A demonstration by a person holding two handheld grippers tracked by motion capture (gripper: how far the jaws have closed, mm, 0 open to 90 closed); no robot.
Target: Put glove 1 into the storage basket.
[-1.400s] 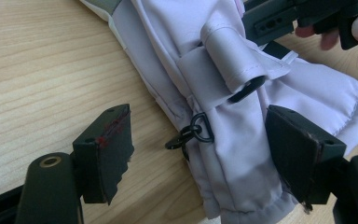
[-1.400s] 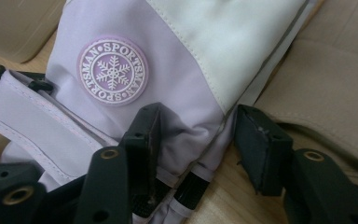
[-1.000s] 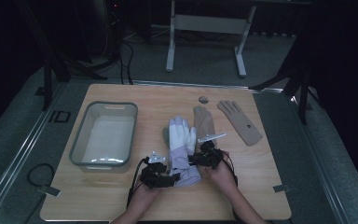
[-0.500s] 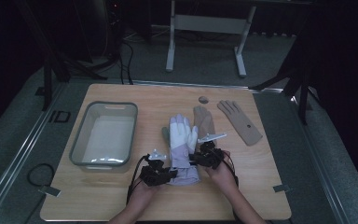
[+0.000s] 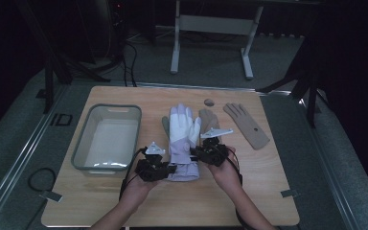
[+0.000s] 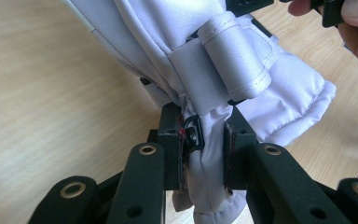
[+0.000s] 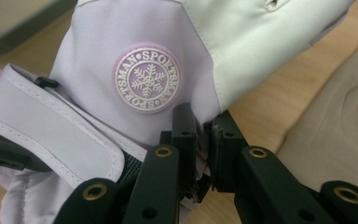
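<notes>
Since a second ago: both hands have come up a little with the cuff of the lavender ski glove (image 5: 182,139); the left hand-held gripper (image 5: 171,168) has just been closing, and it now has cloth between its jaws.
Left grip: your left hand-held gripper (image 6: 204,140) is clamped on the cuff edge, right by a small black ring sewn there.
Right grip: your right hand-held gripper (image 7: 204,140) is pinched on the opposite cuff edge, just below the round snowflake badge (image 7: 147,78); in the high view it sits at the glove's right side (image 5: 197,152).
Where it is: the cuff is held up between your two grippers, while the fingers trail on the counter (image 5: 268,182), between the grey tub (image 5: 106,138) and the tan gloves (image 5: 247,125).
Handling: judge it light, padded and floppy, with a smooth shell that may slip; it will sag and fold, not hold shape.
Where to hold: the stitched cuff hem or the strap, where layers bunch thick.
Looks: pale lilac back, off-white panels, a wide wrist strap (image 6: 233,56), puffy cuff.
</notes>
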